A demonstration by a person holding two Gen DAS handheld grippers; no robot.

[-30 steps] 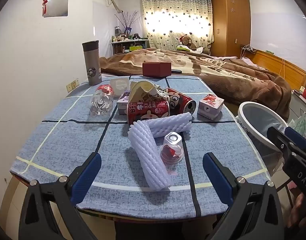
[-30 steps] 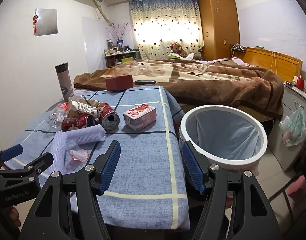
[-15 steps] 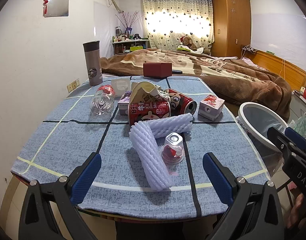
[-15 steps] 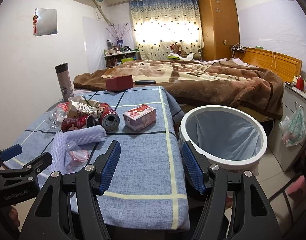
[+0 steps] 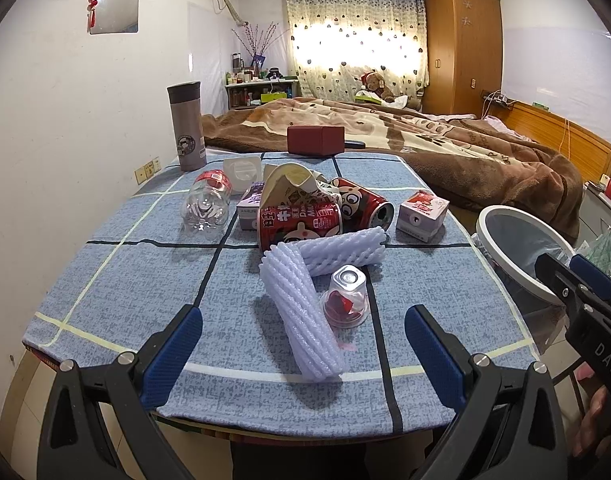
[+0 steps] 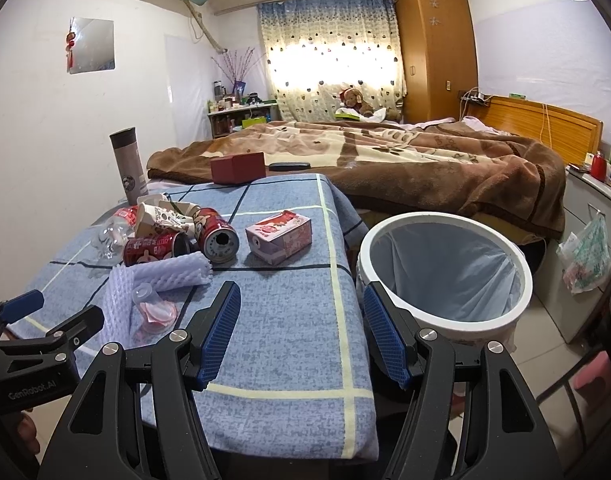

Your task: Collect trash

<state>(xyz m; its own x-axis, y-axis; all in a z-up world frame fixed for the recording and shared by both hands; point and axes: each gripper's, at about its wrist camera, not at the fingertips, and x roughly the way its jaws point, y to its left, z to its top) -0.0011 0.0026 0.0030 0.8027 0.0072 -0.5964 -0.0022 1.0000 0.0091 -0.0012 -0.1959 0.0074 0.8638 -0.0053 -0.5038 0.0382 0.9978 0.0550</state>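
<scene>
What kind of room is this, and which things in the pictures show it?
Most likely a bedroom in a home. A bed under a brown blanket fills the back, a wooden wardrobe stands beside the curtained window, and a teddy bear sits near the window.

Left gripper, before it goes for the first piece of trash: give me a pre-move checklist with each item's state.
1. Left gripper open and empty: ok.
2. Right gripper open and empty: ok.
3. Foam net sleeve lies directly ahead of the left gripper, between its fingers' line: ok.
4. Plastic cup clear of the sleeve: not ok, it sits against it.
5. Trash bin open, liner in place: ok.
6. Bin contents: cannot tell, bottom hidden.
</scene>
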